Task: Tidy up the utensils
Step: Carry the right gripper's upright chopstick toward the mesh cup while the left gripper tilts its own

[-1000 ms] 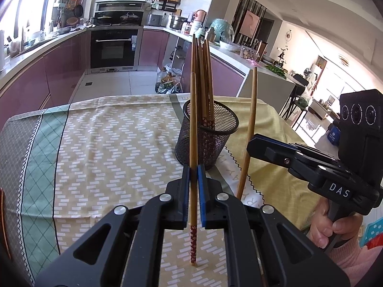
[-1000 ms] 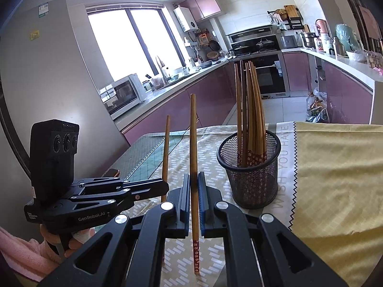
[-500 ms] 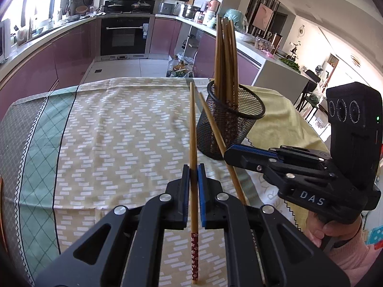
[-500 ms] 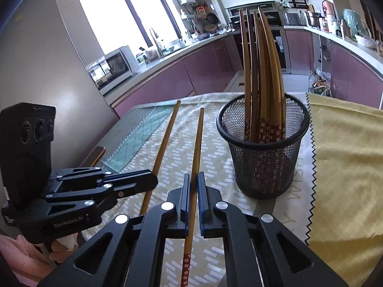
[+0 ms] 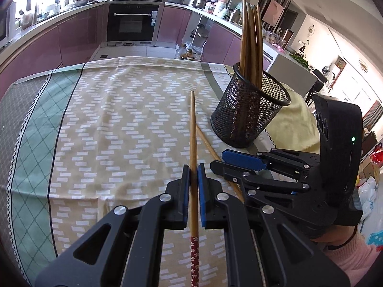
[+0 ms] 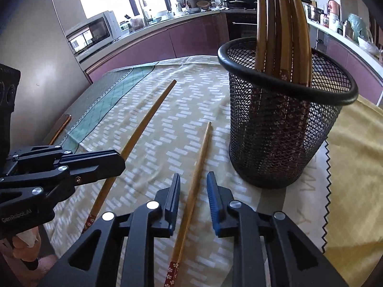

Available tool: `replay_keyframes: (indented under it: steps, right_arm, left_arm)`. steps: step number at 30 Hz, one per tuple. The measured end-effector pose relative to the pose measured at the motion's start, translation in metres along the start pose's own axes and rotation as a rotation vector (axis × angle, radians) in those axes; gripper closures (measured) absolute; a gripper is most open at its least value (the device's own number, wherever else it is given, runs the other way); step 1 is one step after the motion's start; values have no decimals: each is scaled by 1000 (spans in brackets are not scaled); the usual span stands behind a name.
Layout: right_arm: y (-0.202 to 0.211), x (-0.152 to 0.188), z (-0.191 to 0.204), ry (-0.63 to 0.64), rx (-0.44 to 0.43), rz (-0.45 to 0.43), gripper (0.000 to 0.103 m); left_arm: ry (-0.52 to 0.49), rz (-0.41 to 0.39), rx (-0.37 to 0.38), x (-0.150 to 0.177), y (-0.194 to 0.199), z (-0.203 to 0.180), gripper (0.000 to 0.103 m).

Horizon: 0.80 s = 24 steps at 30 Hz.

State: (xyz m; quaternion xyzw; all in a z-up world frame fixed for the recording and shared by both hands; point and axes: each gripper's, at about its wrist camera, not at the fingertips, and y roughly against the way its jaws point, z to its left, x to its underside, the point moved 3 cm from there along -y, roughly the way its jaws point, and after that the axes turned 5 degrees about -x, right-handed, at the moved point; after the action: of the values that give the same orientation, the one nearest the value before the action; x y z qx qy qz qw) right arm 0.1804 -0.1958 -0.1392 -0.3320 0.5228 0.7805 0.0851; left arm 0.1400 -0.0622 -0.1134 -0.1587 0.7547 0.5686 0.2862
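A black mesh holder [image 5: 249, 117] [image 6: 282, 129] stands on the patterned tablecloth with several wooden chopsticks upright in it. My left gripper [image 5: 194, 167] [image 6: 112, 160] is shut on one chopstick [image 5: 193, 129] [image 6: 143, 124], which slants low over the cloth with its red flowered end toward me. Right of it, my right gripper [image 6: 193, 191] [image 5: 219, 160] hangs just in front of the holder. Its jaws are opening, and a second chopstick [image 6: 196, 167] [image 5: 207, 141] lies on the cloth between the pads, touching neither.
The tablecloth [image 5: 115, 119] has a green checked band on the left, and a yellow cloth [image 6: 354, 148] lies to the right of the holder. A thin copper-coloured object [image 6: 61, 128] rests at the table's left edge. Kitchen cabinets stand beyond the far edge.
Both grippers have come down and tipped toward the table, so both chopsticks went from upright to lying low. The right jaws have parted from their chopstick, and the holder now looks closer.
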Motion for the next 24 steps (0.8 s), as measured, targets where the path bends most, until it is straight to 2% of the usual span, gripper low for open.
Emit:
replay_keyframes:
  steps: [1,4,13,24]
  right_arm:
    - [0,0,0,-5,-7,0,94]
    - [4,3,-8,-43,-38,-9,97]
    - [49,5,-9,-72,-126,-121,97]
    - [101,1,-15,-82,-165,-248,97]
  left_arm:
    - [1,1,0,0,0,0,96]
    - [4,1,2,0,0,2,96]
    - [-5,-29,23,-5,10,-5,96]
    - [-37,-72,48,-11,28,-20,96]
